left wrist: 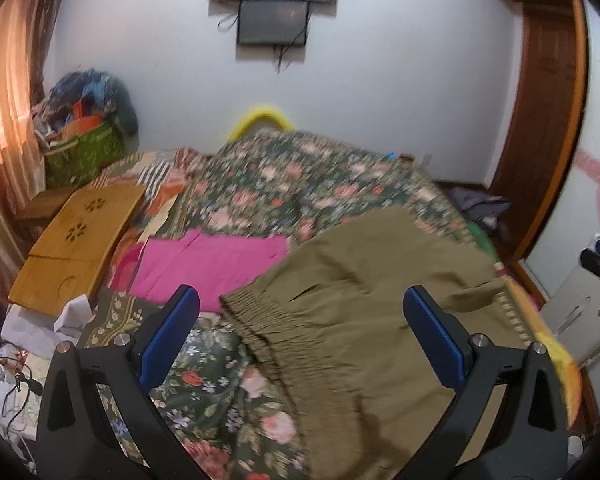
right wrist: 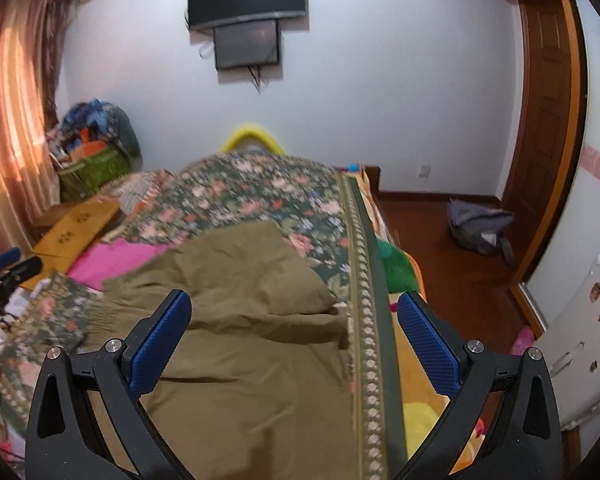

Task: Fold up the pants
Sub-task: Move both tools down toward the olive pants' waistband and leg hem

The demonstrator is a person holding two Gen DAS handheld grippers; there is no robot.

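Pants in olive cloth lie loosely spread on the floral bedspread, under and ahead of both my tools, with the elastic waistband just ahead of my left gripper. Both the left gripper and my right gripper hang with jaws wide apart, holding nothing. I judge the fold is not begun: next I must pinch the waistband and the far edge near the bedspread border.

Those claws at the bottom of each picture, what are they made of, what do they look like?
Both look alike. The left claw and right claw each have a matte black Y-shaped frame with triangular cutouts and round silver bolts. Each carries two blue fingers with a dimpled, rubbery-looking surface. No cables, markings or sleeves show.
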